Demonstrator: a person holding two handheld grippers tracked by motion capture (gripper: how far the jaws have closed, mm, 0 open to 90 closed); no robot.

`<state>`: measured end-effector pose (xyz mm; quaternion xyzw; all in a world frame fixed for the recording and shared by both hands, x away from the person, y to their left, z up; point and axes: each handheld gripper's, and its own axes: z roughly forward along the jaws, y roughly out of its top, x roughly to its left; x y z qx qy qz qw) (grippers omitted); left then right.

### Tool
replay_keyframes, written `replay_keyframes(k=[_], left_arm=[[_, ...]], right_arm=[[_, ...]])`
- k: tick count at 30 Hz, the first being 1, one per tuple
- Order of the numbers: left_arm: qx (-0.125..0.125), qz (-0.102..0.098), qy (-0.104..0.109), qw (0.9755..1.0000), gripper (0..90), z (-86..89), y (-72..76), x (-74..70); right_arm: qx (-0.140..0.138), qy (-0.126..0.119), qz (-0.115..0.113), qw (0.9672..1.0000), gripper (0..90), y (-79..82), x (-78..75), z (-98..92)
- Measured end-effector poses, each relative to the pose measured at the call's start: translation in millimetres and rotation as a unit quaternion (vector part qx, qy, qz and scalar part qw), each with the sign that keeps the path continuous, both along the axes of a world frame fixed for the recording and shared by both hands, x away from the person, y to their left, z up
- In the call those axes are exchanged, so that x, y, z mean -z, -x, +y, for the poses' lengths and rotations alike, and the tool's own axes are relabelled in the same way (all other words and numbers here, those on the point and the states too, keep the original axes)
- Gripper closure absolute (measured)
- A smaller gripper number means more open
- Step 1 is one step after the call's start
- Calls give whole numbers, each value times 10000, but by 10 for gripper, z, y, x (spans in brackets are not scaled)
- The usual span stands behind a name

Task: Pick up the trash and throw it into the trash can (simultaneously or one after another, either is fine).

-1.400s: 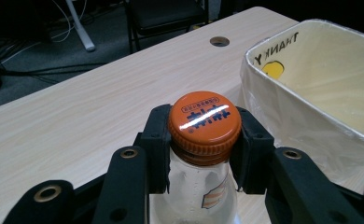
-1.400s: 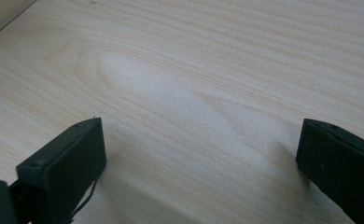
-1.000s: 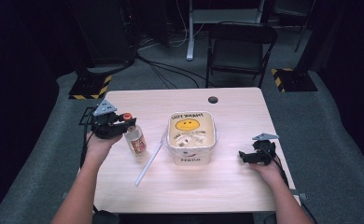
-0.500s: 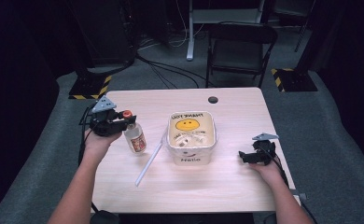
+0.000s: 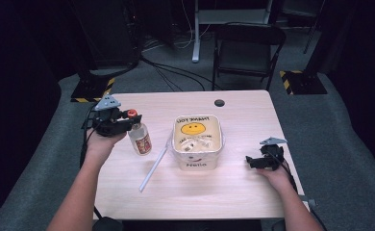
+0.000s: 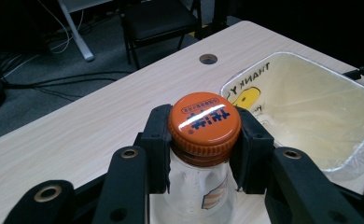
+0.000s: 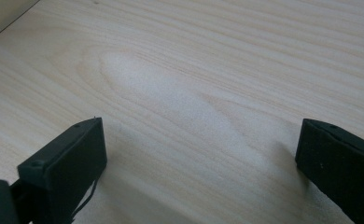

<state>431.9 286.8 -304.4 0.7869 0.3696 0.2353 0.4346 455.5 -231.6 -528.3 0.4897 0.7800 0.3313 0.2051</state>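
A small clear bottle with an orange cap and a red-and-white label hangs tilted at the table's left side. My left gripper is shut on its neck just under the cap, and the black pads press on both sides. Whether its base touches the wood I cannot tell. My right gripper rests low near the right edge of the table, open, with bare wood between its jaws.
A white tub sealed with a smiley-face film stands mid-table. A white straw lies on the wood between bottle and tub. A cable hole sits near the far edge, and a black chair stands beyond.
My left gripper has risen a little with the bottle in it. The right gripper has stayed where it was.
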Motion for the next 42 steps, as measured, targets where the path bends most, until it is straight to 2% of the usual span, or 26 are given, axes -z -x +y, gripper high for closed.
replay_keyframes(k=[16,31,42], left_arm=[[139,-30,-154,9998,626,-155,-11,-252],[360,-145,-176,9991,626,-338,-51,-568],[496,-182,-191,9984,626,-490,-105,-708]], right_arm=[[-6,-4,5,10000,10,1,0,2],[-16,2,4,10000,10,0,-1,4],[-27,-3,1,10000,10,-1,0,4]])
